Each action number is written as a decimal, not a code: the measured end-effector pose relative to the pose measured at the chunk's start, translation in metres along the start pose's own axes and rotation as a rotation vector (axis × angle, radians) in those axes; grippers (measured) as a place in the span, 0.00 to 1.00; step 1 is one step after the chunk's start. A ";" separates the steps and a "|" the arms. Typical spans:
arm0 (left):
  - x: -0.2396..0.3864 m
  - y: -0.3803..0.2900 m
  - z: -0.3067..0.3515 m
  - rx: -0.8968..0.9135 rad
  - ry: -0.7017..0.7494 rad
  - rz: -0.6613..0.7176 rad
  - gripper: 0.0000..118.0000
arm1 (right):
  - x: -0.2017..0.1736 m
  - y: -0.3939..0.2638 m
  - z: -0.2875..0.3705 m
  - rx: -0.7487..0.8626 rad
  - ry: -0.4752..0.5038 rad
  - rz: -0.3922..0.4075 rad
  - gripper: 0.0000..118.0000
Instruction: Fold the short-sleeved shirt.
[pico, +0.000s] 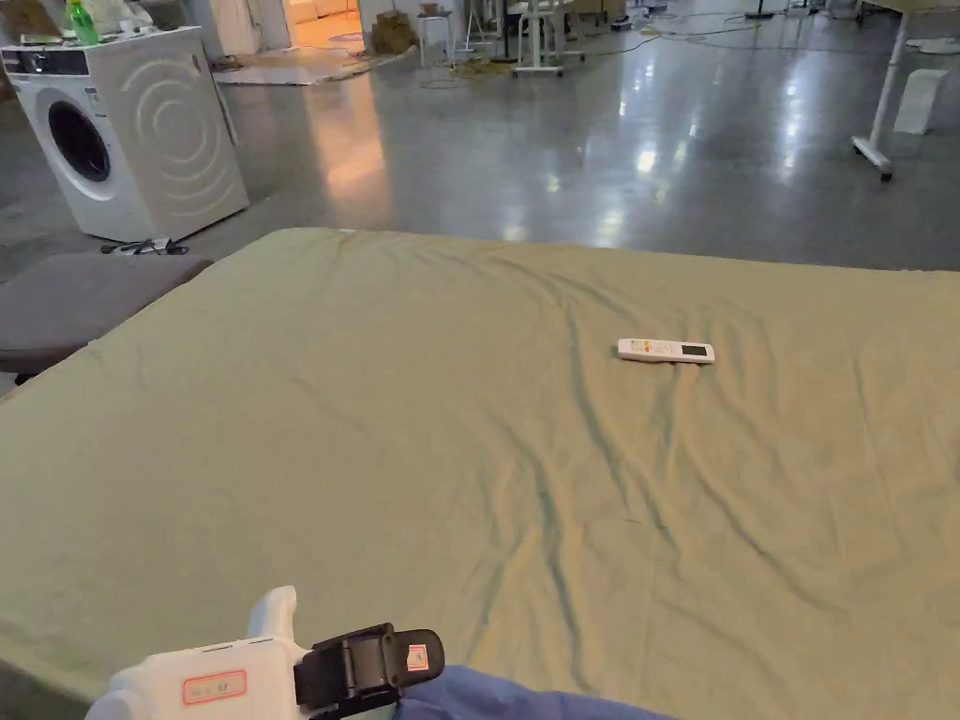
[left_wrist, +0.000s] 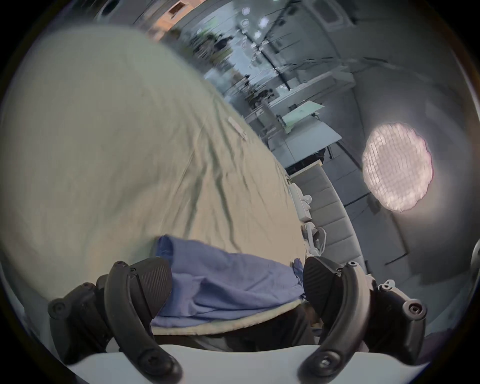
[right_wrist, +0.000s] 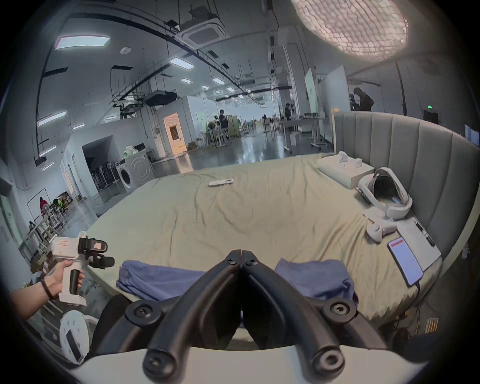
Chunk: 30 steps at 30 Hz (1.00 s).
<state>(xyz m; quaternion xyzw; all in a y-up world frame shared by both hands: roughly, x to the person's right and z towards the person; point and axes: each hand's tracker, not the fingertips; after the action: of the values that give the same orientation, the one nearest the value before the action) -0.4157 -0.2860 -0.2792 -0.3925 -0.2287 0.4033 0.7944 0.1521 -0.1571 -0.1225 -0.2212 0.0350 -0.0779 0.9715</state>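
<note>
1. Shirt (right_wrist: 161, 279): blue, bunched, lying at the near edge of the bed (right_wrist: 259, 220), right in front of the person. Not spread yet, so no fold begun by my read.
2. Long axis: the heap runs left-right along the near bed edge. In the right gripper view it shows on both sides of the closed jaws. No collar, hem or sleeve can be picked out, so which way the shirt points can't be told.
3. L gripper (left_wrist: 235, 285): jaws apart, empty, w/ blue cloth lying in the gap betw. them in the left gripper view. Pads don't press on it; whether they touch the fabric can't be told.
4. From the right gripper view, that gripper sits at the shirt's left end, off the bed corner, just beside the cloth, held by a hand (right_wrist: 61, 276).
5. R gripper (right_wrist: 241, 256): jaws clenched tip to tip, nothing betw. them. Shirt lies past the tips, roughly centred on them.
6. Nearer: L looks closer to a grab, being open over the cloth; R needs to open first.
7. Remote (pico: 666, 351) lies well apart, far side of the bed. Headset (right_wrist: 384, 192) and phone (right_wrist: 405, 259) sit by the headboard, right of the shirt.
</note>
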 end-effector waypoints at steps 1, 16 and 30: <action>-0.012 0.001 -0.003 -0.005 -0.004 0.036 0.90 | -0.002 -0.001 0.000 -0.009 -0.002 0.000 0.00; -0.059 0.003 -0.066 -0.121 -0.182 0.241 0.65 | -0.026 -0.005 -0.019 -0.098 0.056 -0.019 0.00; -0.031 0.024 -0.009 0.045 0.030 0.180 0.09 | -0.015 -0.014 -0.009 -0.142 0.032 0.000 0.00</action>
<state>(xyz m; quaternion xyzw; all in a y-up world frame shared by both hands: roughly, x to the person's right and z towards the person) -0.4388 -0.3067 -0.3053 -0.3993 -0.1714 0.4722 0.7670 0.1344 -0.1705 -0.1239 -0.2884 0.0559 -0.0787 0.9526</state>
